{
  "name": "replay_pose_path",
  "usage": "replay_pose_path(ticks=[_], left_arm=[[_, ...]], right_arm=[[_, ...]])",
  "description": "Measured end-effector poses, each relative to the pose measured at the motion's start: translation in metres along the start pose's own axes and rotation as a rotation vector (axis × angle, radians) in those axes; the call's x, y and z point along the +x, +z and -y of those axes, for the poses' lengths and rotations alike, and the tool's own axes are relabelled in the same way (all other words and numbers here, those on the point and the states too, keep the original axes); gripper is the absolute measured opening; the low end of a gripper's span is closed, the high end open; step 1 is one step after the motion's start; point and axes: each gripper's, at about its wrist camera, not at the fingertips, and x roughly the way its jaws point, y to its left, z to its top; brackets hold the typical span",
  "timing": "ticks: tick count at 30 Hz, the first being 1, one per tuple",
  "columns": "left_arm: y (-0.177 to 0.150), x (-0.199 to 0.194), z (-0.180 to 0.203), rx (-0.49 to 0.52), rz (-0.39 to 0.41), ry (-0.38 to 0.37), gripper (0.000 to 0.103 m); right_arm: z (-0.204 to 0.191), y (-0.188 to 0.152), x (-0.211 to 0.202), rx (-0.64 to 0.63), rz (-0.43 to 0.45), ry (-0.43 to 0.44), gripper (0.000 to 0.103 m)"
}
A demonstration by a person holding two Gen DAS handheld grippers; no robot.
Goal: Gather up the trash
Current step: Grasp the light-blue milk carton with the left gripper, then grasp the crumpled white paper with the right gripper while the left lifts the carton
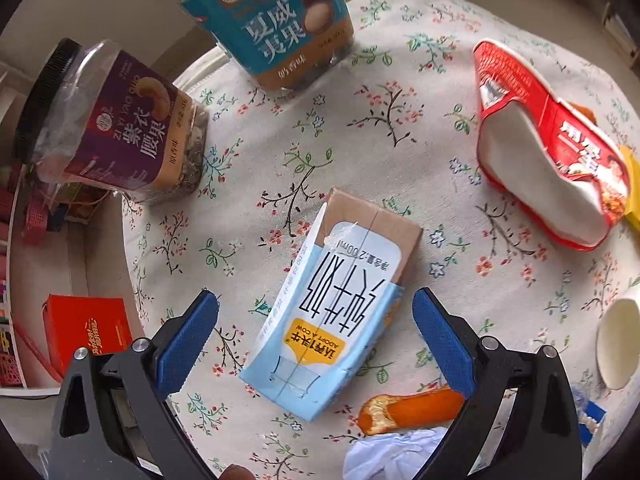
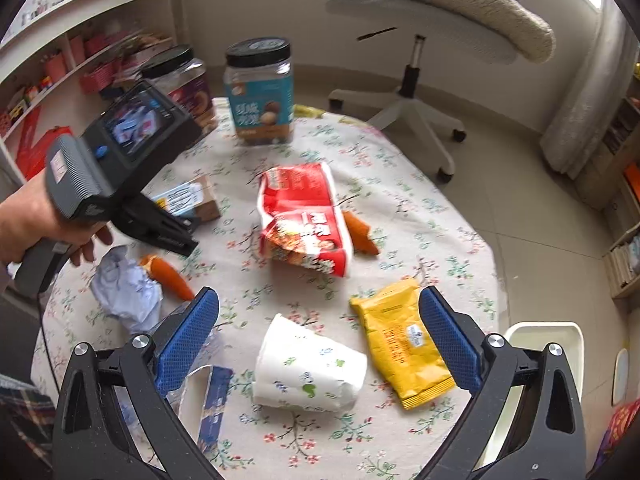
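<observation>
a round table in a floral cloth [image 2: 400, 208] carries litter: a milk carton [image 1: 332, 304] between the wide-open, empty left gripper [image 1: 316, 340], a paper cup [image 2: 308, 368] before the equally open, empty right gripper [image 2: 320, 344]. shelves [image 2: 80, 40] and a swivel chair [image 2: 416, 60] stand behind.

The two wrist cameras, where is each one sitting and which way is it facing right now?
Left wrist: on the left gripper, looking down at the milk carton between its open blue fingers.
Right wrist: on the right gripper, looking across the table at the paper cup; the person's left hand shows.
Shared: milk carton, red noodle bag, both jars.
</observation>
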Motion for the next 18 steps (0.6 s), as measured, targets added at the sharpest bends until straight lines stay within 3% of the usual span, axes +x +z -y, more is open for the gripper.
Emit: replay_pose_path(ticks=[3, 5, 6, 7, 12, 18], left_arm=[[0.0, 0.017, -0.006, 0.005, -0.052, -0.05, 0.093], [-0.003, 0.018, -0.012, -0.026, -0.038, -0.133, 0.081], [-0.005, 0.017, -0.016, -0.052, -0.028, -0.188, 0.068], [-0.008, 0.015, -0.02, -0.075, -0.016, -0.197, 0.064], [-0.034, -0.015, -0.04, -0.169, 0.079, -0.172, 0.059], [-0.083, -0.095, -0.083, -0.39, 0.271, -0.133, 0.059]], right_arm=[[-0.009, -0.004, 0.005, -0.033, -0.039, 0.046, 0.096], [-0.013, -0.006, 0.007, -0.048, -0.058, 0.076, 0.096], [-0.014, -0.006, 0.007, -0.052, -0.062, 0.097, 0.096], [-0.018, -0.006, 0.007, -0.055, -0.063, 0.13, 0.096], [-0.053, -0.002, 0.006, -0.129, -0.049, 0.258, 0.096], [-0.106, 0.0, 0.021, -0.211, -0.043, 0.289, 0.096]])
